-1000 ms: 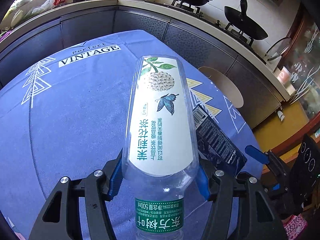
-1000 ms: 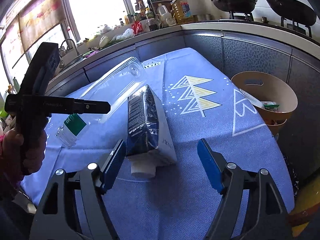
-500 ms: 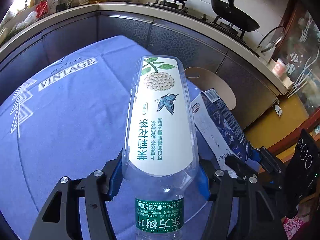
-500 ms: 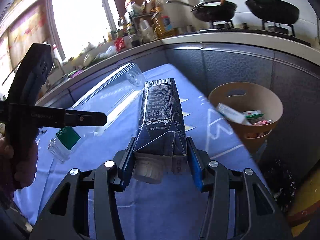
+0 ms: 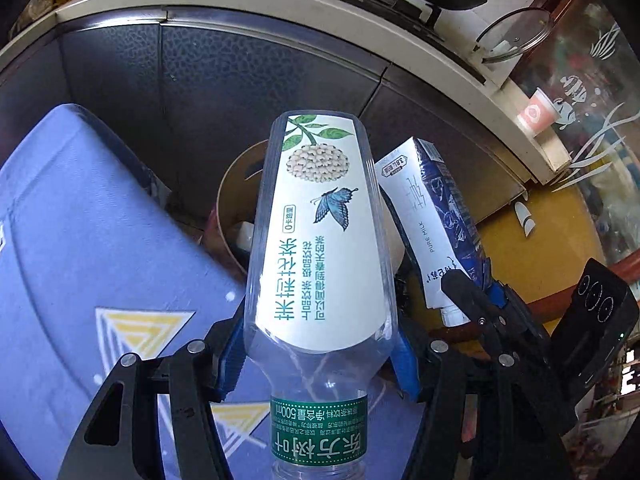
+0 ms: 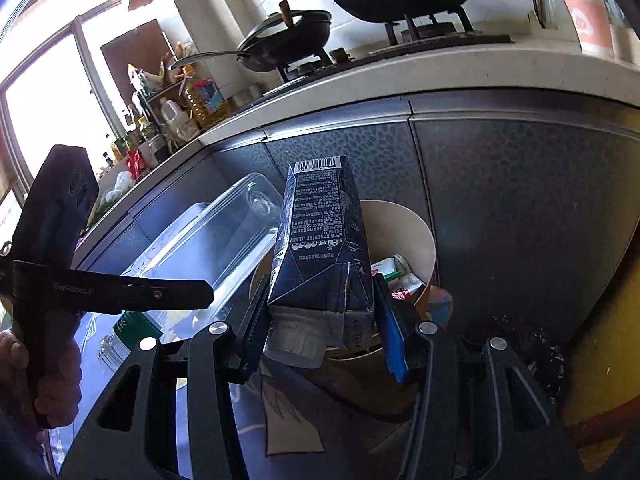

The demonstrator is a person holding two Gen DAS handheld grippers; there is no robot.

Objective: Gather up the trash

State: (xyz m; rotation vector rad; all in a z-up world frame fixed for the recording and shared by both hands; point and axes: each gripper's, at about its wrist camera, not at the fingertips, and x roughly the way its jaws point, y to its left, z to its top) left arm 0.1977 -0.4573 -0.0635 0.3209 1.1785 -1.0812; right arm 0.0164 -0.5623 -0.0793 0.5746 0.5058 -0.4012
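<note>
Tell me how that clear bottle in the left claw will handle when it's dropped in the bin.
The bottle looks empty, so probably light. Its thin clear wall may crumple under pressure. Being round, it would likely roll if it missed the bin.

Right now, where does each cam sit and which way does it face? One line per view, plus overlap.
Left wrist: on the left gripper, looking steeply down along the clamped plastic bottle to the bin and blue tablecloth; own fingers, right gripper showing.
Right wrist: on the right gripper, tilted down along the held milk carton toward bin, cabinets, stove; left gripper, a hand showing.
Shared: bottle, carton, bin, counter.
</note>
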